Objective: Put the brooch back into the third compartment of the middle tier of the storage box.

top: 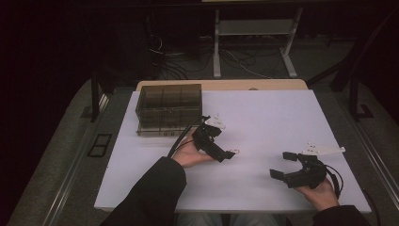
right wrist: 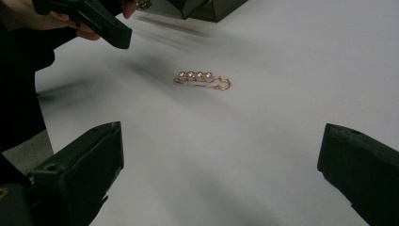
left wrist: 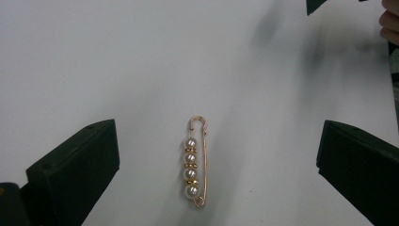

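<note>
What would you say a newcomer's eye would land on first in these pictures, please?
Probably the gold pin with four pearls, lying flat on the white table between the open jaws of the left gripper. Next, the dark compartmented box at the table's far left, and the right gripper, open, near the right edge.

The high view overlooks the whole white table [top: 263, 117]; both gripper views, low and close, share the gold pearl-beaded safety pin [left wrist: 195, 162].

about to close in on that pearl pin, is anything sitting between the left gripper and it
Nothing visible does. The pearl pin lies flat on bare white table, centred between the open left gripper fingers, with clear surface on both sides. The right gripper is off to the side, also open.
</note>
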Motion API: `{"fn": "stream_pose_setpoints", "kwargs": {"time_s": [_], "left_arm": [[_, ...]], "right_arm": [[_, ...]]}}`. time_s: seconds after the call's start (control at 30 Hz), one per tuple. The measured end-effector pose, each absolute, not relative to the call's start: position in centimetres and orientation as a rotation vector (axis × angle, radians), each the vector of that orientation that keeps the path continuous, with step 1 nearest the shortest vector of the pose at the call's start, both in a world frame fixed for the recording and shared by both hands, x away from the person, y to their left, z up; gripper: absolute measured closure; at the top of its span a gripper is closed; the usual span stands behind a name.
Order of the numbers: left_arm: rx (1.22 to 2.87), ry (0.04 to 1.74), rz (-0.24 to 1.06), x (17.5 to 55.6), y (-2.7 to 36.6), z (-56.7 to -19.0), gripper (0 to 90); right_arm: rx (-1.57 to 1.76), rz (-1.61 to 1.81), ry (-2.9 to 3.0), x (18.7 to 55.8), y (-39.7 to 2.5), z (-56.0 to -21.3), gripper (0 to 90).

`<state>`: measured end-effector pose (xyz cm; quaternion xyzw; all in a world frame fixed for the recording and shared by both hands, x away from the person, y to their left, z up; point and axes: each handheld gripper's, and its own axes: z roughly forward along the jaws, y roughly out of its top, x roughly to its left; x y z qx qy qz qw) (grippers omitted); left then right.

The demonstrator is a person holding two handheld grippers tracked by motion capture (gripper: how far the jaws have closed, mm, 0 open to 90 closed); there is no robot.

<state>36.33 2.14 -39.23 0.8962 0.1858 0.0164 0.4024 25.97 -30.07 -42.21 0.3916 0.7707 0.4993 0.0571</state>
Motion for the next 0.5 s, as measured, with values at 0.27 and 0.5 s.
{"fn": "stream_pose_setpoints", "kwargs": {"time_s": [0.27, 0.5], "left_arm": [[2.302, 0.469, 0.02, 36.5, 1.4, -40.0, 0.0], [2.34, 0.457, 0.001, 36.7, 0.9, -40.7, 0.0]], "right_arm": [[1.188, 1.514, 2.34, 25.9, -30.0, -42.2, 0.4], [1.185, 1.512, 2.346, 25.9, -30.0, -42.2, 0.4]]}}
